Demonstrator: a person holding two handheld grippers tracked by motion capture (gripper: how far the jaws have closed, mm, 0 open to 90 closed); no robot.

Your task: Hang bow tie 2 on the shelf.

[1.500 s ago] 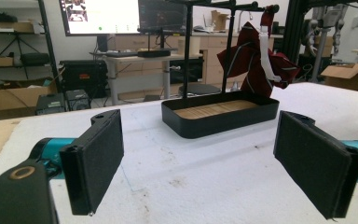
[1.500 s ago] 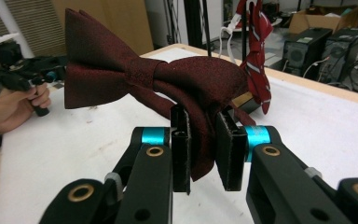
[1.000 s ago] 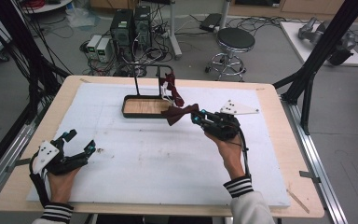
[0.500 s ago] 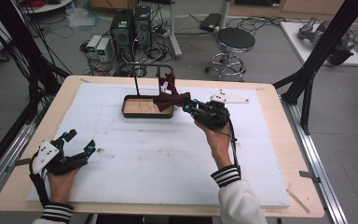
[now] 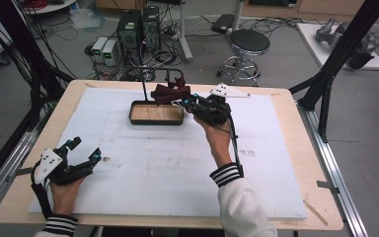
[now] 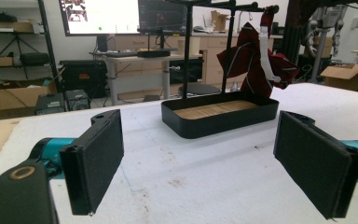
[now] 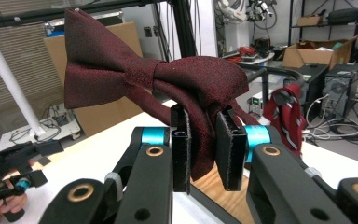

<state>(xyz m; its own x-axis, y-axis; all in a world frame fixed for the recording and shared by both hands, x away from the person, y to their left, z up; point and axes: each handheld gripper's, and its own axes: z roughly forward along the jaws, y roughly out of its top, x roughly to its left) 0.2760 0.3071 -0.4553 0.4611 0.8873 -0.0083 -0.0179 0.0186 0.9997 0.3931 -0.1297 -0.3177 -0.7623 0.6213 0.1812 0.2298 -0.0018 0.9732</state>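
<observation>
We have the right tongs (image 7: 200, 149) clamped on a dark red bow tie (image 7: 135, 70), the pads pinching one wing near the knot so the rest of the bow stands up free above the jaws. Gripping it off to the side like this leaves the knot and its band clear, which we judge is what a hanging move needs. In the high view the right tongs (image 5: 185, 102) hold the bow tie (image 5: 167, 92) just above the back right corner of the tray (image 5: 156, 121), right beside the black rack (image 5: 150, 79) that rises from it. A second red tie (image 6: 256, 60) with a white strap already hangs from the rack's top bar, so we take the work to be hanging this bow beside it, and the height we hold it at suits bringing it toward that bar. The tray sits toward the far middle of the white surface (image 5: 168, 173), keeping the rack within easy reach of the right arm. Our left tongs (image 5: 79, 157) rest low at the near left corner, well apart from the tray, jaws wide and empty; we judge they are parked there to stay out of the way.
</observation>
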